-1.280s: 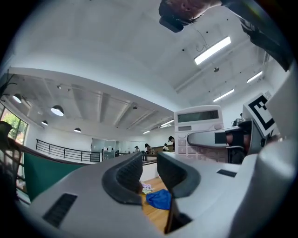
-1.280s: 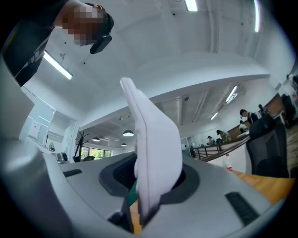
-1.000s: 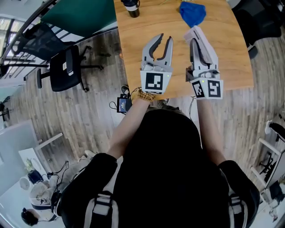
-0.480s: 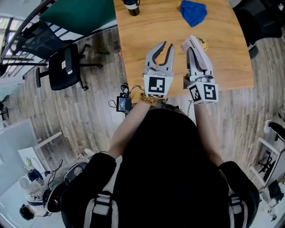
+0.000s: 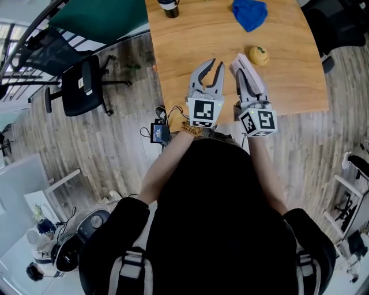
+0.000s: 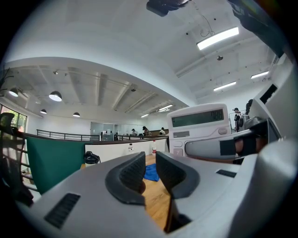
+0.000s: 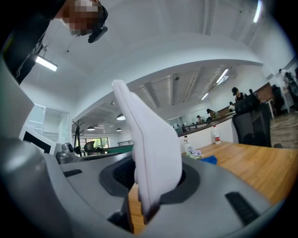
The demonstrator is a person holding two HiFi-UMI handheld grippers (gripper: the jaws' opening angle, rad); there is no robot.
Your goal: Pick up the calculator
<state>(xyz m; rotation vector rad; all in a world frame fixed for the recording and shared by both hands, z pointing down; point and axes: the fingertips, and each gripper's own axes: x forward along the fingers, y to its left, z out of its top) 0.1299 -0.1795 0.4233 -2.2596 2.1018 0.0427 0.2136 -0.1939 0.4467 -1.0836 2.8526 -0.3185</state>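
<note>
The white calculator (image 5: 243,68) stands on edge between the pads of my right gripper (image 5: 247,72), which is shut on it above the wooden table (image 5: 184,40) near its front edge. In the right gripper view the calculator (image 7: 150,148) rises as a thin white slab out of the right gripper (image 7: 153,186). From the left gripper view, the calculator's display and keys (image 6: 205,123) face me at the right. My left gripper (image 5: 217,64) hovers just to its left, and in its own view the left gripper (image 6: 150,169) is open by a narrow gap that holds nothing.
A blue cloth (image 5: 249,14), a small yellow round object (image 5: 258,55) and a dark cup (image 5: 169,7) lie farther back on the table. On the wood floor to the left stand a black office chair (image 5: 86,86) and a small black device with cables (image 5: 157,133).
Both grippers have come back toward the table's front edge, the right one carrying the calculator, and the yellow object now shows beyond them. The gap between the left jaws has narrowed.
</note>
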